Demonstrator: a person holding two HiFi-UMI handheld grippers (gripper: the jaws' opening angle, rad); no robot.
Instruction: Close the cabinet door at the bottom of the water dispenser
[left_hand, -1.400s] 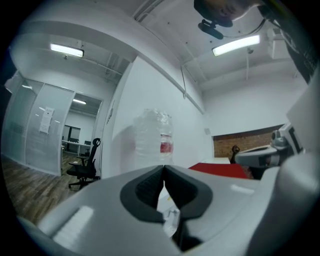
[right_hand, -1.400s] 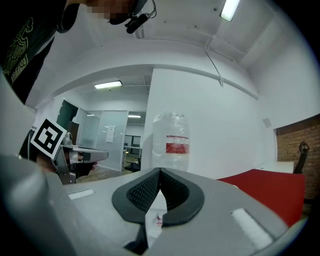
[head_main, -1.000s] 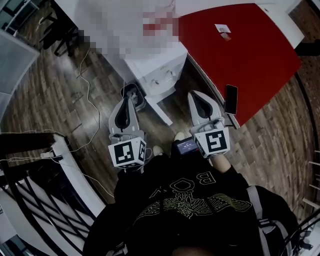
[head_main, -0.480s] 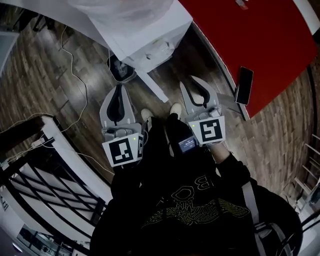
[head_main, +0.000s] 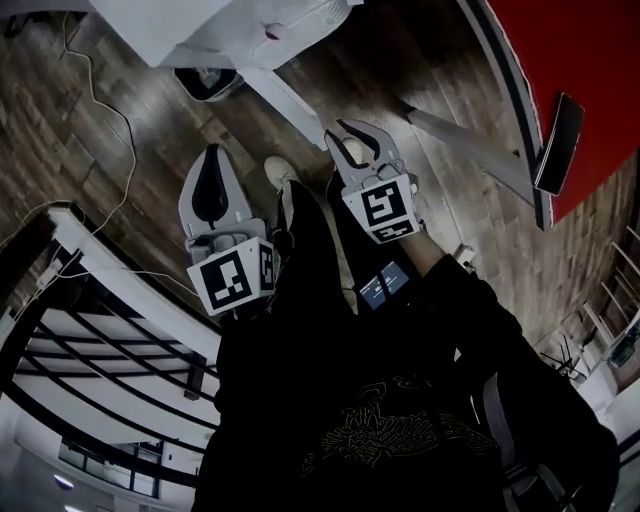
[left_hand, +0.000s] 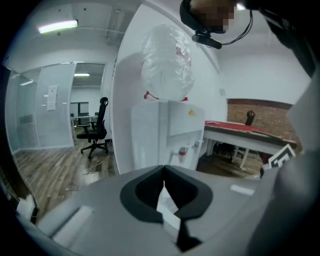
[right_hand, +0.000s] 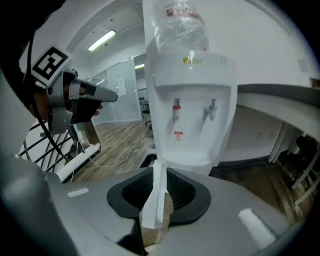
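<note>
The white water dispenser (head_main: 225, 35) stands ahead on the wood floor, its bottle (right_hand: 182, 22) on top. The cabinet door (head_main: 300, 108) at its base swings out toward me as a white strip; in the right gripper view its edge (right_hand: 156, 192) shows in the gap between the jaws. My right gripper (head_main: 352, 125) is at the door's outer end; its jaws are closing and stand apart, and no pad presses on the door. My left gripper (head_main: 212, 150) hangs left of the door, tips together and empty. It faces the dispenser (left_hand: 165, 135) from the side.
A red table (head_main: 590, 60) with a phone (head_main: 558, 130) at its edge is at the right, and its leg (head_main: 470, 150) is close to my right gripper. A cable (head_main: 95, 90) trails over the floor on the left. Black railing (head_main: 90, 330) stands behind left. An office chair (left_hand: 97, 127) is far off.
Both grippers have sunk low toward the floor and tilted downward, closer to the open door. The right gripper's jaws, shut a second ago, now stand apart.
</note>
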